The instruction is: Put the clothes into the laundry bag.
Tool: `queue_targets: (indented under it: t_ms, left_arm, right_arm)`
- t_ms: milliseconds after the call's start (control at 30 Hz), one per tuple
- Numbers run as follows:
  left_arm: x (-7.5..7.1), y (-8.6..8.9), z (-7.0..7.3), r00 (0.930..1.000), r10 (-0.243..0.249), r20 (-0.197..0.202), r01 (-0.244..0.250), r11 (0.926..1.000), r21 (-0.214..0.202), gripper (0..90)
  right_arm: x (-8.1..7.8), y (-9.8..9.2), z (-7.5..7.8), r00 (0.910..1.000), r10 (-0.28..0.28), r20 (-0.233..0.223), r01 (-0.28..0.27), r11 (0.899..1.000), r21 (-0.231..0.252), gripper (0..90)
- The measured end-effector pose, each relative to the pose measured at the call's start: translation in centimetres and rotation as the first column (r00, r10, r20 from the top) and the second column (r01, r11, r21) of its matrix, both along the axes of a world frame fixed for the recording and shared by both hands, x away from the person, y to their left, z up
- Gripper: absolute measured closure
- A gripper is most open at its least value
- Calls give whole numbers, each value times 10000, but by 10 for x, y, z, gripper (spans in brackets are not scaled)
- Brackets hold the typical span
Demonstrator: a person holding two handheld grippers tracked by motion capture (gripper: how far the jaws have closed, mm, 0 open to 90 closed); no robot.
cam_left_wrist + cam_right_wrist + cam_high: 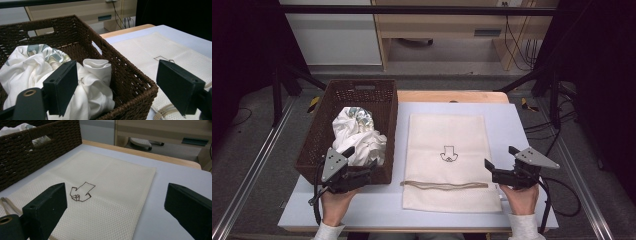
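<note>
The left gripper [360, 161] hovers over the near corner of the wicker basket [318, 129], jaws spread and empty, aimed at the crumpled white cloth [359, 135] inside. The right gripper [498, 163] hangs released beside the flat cream mesh bag [447, 130] on the table [522, 125]. The bag's small emblem [81, 192] is hard to read.

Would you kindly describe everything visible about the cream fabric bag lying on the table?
The cream woven fabric bag lies flat and unfolded on the pale blue tabletop, right beside the brown wicker basket. A small dark outline emblem marks its middle, and a beige drawstring cord runs across its near end. Neither gripper touches it.
</note>
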State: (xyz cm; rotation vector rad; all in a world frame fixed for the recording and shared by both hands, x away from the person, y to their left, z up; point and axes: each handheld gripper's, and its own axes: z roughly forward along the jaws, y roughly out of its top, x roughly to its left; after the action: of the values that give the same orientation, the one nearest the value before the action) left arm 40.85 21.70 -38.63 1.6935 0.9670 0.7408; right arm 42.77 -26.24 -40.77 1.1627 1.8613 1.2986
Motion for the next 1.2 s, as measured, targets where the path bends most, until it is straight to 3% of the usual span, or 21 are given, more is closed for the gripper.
queue_targets:
  t_ms: [100, 200, 400, 667, 800, 900, 1000, 1067, 1100, 1133, 1200]
  left_arm:
    - [-1, -2, 1, 10000, 10, -21, -10, 10000, -49, 195]
    - [-6, -7, 2, 9991, -406, 102, 409, 9988, -254, 240]
    - [-10, -20, 6, 9960, -869, 204, 873, 9960, -191, 334]
    - [-12, -47, -4, 9886, -1482, -254, 1486, 9888, 161, 408]
    - [-14, -68, -14, 9768, -2026, -696, 2058, 9776, 430, 467]
    - [-15, -83, -24, 9636, -2472, -1017, 2543, 9650, 643, 546]
    - [-16, -90, -31, 9577, -2607, -1222, 2712, 9592, 794, 599]
    - [-15, -99, -39, 9468, -2815, -1557, 2981, 9497, 958, 623]
    - [-15, -104, -45, 9380, -2942, -1835, 3162, 9429, 1047, 672]
    - [-15, -104, -45, 9380, -2942, -1835, 3162, 9429, 1047, 683]
    - [-14, -111, -53, 9277, -3068, -2127, 3339, 9368, 1050, 698]
  right_arm:
    - [0, 2, 1, 10000, 79, 34, -79, 10000, -45, 55]
    - [-1, 5, 1, 9999, 149, -48, -149, 9998, -96, 75]
    - [0, 13, 1, 9993, 317, -213, -320, 9994, -127, 99]
    - [2, 29, -3, 9952, 877, -444, -888, 9957, -253, 126]
    - [3, 41, -7, 9896, 1294, -635, -1317, 9907, -334, 153]
    - [4, 49, -10, 9847, 1515, -860, -1560, 9866, -485, 175]
    - [5, 55, -13, 9807, 1649, -1047, -1726, 9825, -695, 200]
    - [6, 62, -17, 9756, 1791, -1269, -1903, 9782, -825, 221]
    - [7, 66, -22, 9689, 1955, -1515, -2090, 9747, -789, 237]
    - [8, 68, -23, 9659, 2037, -1600, -2186, 9724, -814, 247]
    - [8, 70, -26, 9626, 2096, -1716, -2258, 9708, -809, 258]
